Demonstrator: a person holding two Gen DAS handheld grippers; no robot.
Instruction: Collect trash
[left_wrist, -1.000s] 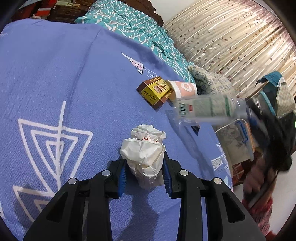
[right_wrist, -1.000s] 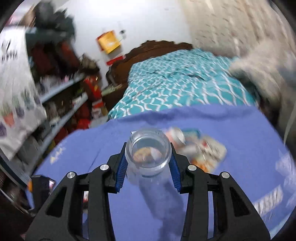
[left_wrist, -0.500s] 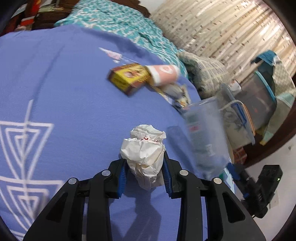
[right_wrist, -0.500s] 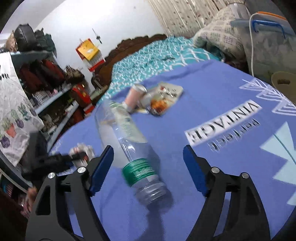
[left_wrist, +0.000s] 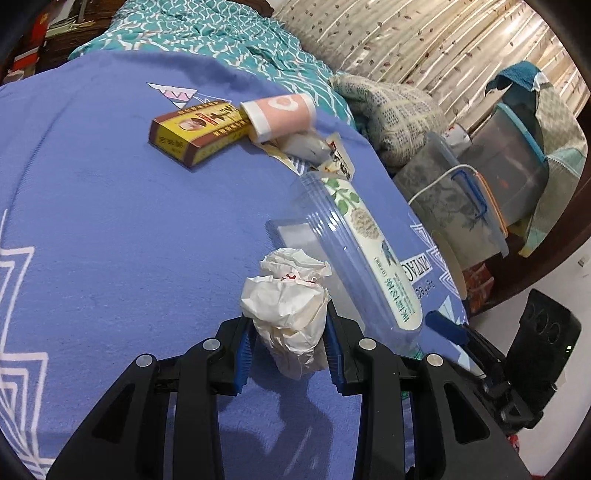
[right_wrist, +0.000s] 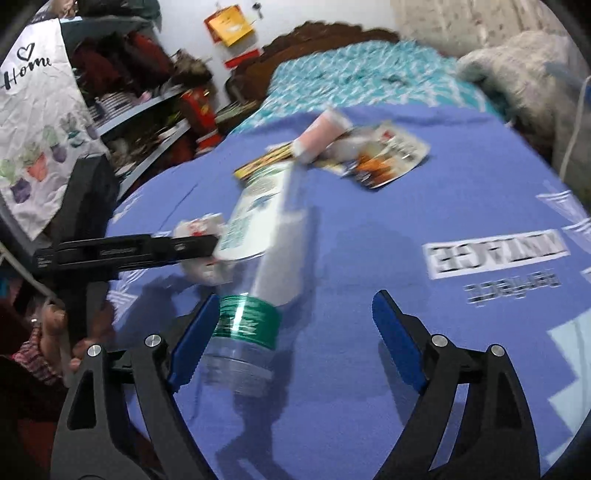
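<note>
A crumpled ball of paper (left_wrist: 291, 306) is grasped in the left claw (left_wrist: 290, 347), pinched between its two blue pads above the blue blanket (left_wrist: 122, 229) that covers the bed. The paper ball is also seen from the right wrist view (right_wrist: 201, 227), at the tip of the left claw (right_wrist: 207, 242).

The right claw (right_wrist: 291, 332) is opening, its pads standing wide apart. A clear plastic bottle (right_wrist: 266, 240) lies on the blanket (right_wrist: 406, 206) between them; its green-banded neck end is just beside the left-hand pad, and the blur does not let it be told whether it touches it. The right-hand pad is well apart from the bottle. In the left wrist view the same bottle (left_wrist: 354, 254) is seen just beside the paper ball, lying toward the right edge of the bed.

Farther up the blanket, a small pile is gathered: a yellow and brown box (left_wrist: 195, 129), a pink and white paper cup (left_wrist: 280, 114) lying on its side against the box, and a printed wrapper (right_wrist: 384, 158) beside the cup. A teal patterned cover (left_wrist: 207, 33) is spread at the head end of the bed.

A hand (right_wrist: 55, 332) is seen at the lower left of the right wrist view, holding the left claw's handle.
</note>
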